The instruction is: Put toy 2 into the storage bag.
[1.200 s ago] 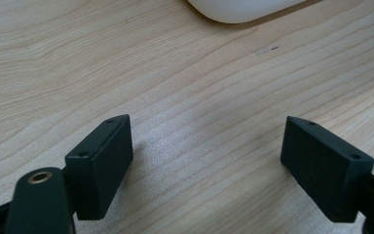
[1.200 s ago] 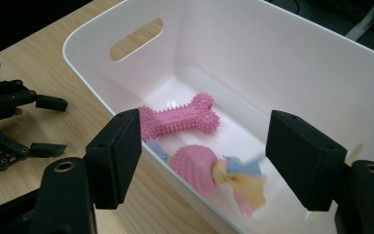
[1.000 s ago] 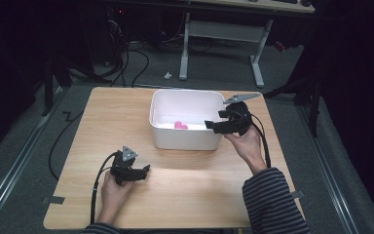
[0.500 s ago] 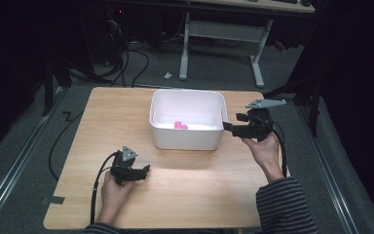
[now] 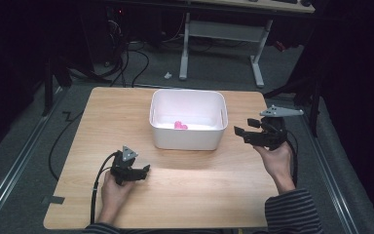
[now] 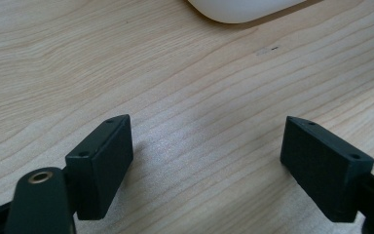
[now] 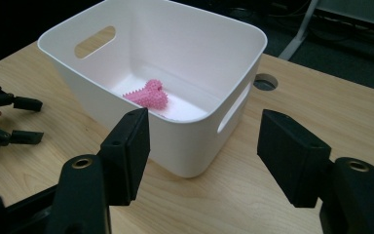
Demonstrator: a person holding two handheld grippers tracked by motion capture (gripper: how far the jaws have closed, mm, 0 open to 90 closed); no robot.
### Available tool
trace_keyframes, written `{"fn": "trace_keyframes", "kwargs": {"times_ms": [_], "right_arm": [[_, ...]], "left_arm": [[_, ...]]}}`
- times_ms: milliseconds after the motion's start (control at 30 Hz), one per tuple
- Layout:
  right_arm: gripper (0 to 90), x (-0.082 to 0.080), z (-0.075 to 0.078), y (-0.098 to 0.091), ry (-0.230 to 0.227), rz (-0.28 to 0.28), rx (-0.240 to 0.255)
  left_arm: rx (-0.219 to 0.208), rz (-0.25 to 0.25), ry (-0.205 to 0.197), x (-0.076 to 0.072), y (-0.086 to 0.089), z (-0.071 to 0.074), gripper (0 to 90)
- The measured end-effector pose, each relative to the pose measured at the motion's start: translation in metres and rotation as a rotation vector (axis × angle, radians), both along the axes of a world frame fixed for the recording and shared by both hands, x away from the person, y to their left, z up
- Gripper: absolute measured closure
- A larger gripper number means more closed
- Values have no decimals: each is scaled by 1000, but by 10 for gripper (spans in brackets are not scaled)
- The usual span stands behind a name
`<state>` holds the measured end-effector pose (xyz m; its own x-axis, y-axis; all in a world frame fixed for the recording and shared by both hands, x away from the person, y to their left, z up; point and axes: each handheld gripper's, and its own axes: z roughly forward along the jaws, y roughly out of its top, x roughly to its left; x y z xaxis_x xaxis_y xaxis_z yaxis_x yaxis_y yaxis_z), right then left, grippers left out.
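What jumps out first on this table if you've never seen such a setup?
A white bin stands at the middle of the wooden table, with a small spiky pink heart toy lying on its floor. To its right the right hand-held gripper points at the bin with nothing between its jaws, which have just been closing.

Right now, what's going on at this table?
A person sits at a wooden table with a gripper in each hand. A pink spiky toy lies inside the white bin. The right gripper hangs just right of the bin; its jaws have just been closing, with nothing between them. The left gripper rests low over bare tabletop in front of the bin, jaws apart and empty. Neither gripper touches the toy or bin.
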<state>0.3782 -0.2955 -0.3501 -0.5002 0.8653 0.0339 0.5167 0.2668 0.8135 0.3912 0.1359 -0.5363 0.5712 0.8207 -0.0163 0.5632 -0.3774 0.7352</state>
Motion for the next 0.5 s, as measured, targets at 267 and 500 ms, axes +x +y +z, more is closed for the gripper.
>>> {"fn": "trace_keyframes", "kwargs": {"times_ms": [267,500], "right_arm": [[374,-19,-4,-10,-14,-18,17],[375,-33,-6,-11,-36,-36,-17]], "left_arm": [[-1,1,0,0,0,0,197],[-2,0,0,0,0,0,197]]}}
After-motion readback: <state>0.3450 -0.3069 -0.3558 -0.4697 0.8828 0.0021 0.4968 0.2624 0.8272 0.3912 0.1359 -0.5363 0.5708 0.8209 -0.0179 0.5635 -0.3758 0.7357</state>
